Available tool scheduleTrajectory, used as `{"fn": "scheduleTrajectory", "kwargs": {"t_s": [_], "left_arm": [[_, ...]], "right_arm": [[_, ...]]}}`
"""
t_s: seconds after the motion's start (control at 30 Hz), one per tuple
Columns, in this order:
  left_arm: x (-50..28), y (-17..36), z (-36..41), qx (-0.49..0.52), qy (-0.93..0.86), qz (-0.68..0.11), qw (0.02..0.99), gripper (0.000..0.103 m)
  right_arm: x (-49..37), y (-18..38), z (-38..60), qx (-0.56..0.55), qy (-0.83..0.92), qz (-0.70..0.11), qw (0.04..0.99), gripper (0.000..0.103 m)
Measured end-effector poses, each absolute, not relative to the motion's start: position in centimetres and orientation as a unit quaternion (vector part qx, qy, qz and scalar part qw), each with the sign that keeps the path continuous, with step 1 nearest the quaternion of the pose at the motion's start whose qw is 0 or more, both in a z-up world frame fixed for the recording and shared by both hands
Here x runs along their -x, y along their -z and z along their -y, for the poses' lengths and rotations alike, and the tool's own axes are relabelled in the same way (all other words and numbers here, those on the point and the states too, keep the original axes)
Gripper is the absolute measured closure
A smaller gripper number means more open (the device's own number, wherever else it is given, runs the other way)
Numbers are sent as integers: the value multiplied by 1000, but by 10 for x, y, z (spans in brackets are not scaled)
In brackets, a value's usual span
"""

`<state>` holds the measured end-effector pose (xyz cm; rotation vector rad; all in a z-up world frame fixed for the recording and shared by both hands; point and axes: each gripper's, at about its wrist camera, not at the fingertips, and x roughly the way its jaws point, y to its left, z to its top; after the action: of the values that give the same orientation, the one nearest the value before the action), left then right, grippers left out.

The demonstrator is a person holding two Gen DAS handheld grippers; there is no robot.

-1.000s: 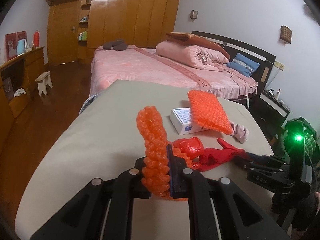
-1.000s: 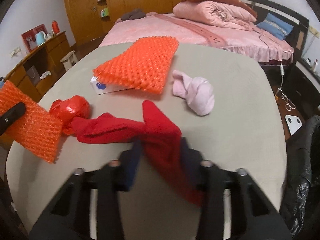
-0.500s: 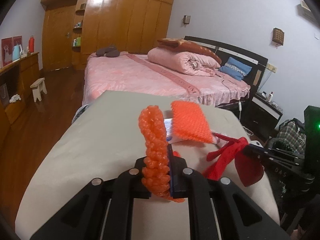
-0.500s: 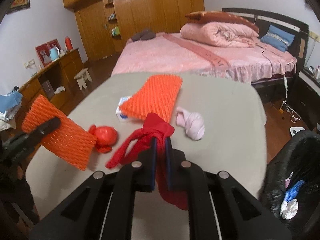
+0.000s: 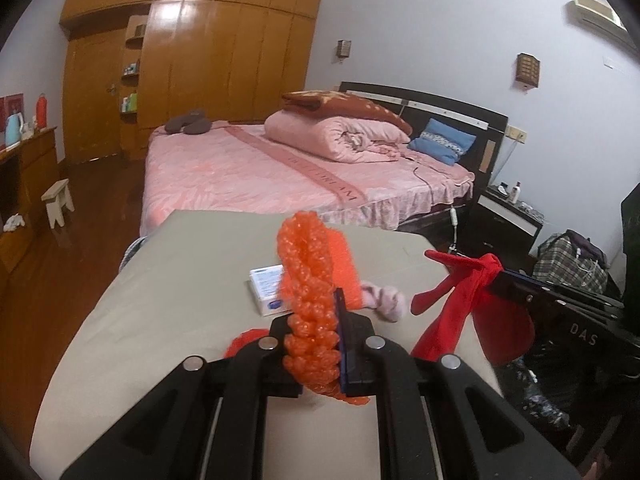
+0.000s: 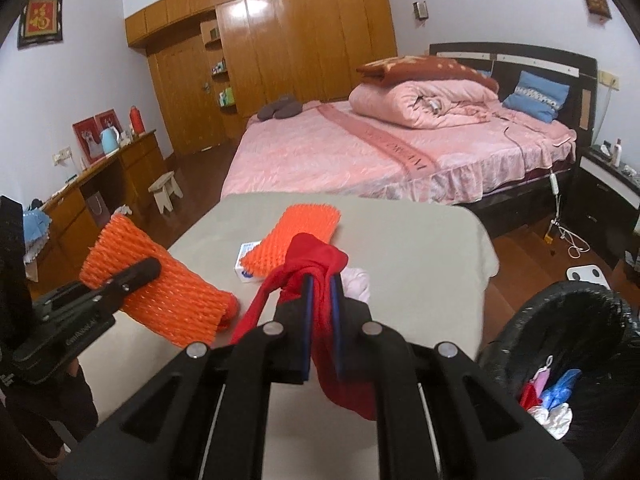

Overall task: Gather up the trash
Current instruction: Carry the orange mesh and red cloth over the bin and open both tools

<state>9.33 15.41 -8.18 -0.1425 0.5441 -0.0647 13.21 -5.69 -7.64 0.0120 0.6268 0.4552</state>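
A bedroom with a wooden wardrobe wall (image 6: 280,40) and a pink bed (image 6: 380,152) lies behind a table covered in beige cloth (image 6: 420,248).

At the left, the left gripper (image 5: 320,320) is clamped tight on an orange foam net sleeve (image 5: 308,280), which stands upright between its jaws; from the right wrist view the same sleeve (image 6: 160,280) hangs out over the table's left edge, clear of the surface. Under it a bit of red crumpled plastic (image 5: 244,340) peeks out on the cloth, though most of it is hidden and what it is can't be told for sure.

Toward the middle of the table a second orange foam net (image 6: 296,232) lies across a small white box (image 6: 246,260), one end resting on it. Just right of these sits a pale pink balled sock (image 5: 386,300).

Further right, the right gripper (image 6: 320,300) is closed on a red cloth (image 6: 316,264), lifted off the table, its loose ends dangling below the jaws. From the left wrist view that cloth (image 5: 460,300) hangs past the table's right side.

At the far right stands a black-lined trash bin (image 6: 560,320), with a few red, blue and white scraps (image 6: 548,396) inside.
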Motion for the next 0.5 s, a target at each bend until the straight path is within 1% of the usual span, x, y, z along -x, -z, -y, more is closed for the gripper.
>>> {"fn": "scheduleTrajectory", "kwargs": {"t_s": [0.5], "left_arm": [[-95, 54, -83, 51, 85, -250, 963, 92]], "right_arm": [[-110, 46, 115, -24, -186, -270, 944, 95]]}}
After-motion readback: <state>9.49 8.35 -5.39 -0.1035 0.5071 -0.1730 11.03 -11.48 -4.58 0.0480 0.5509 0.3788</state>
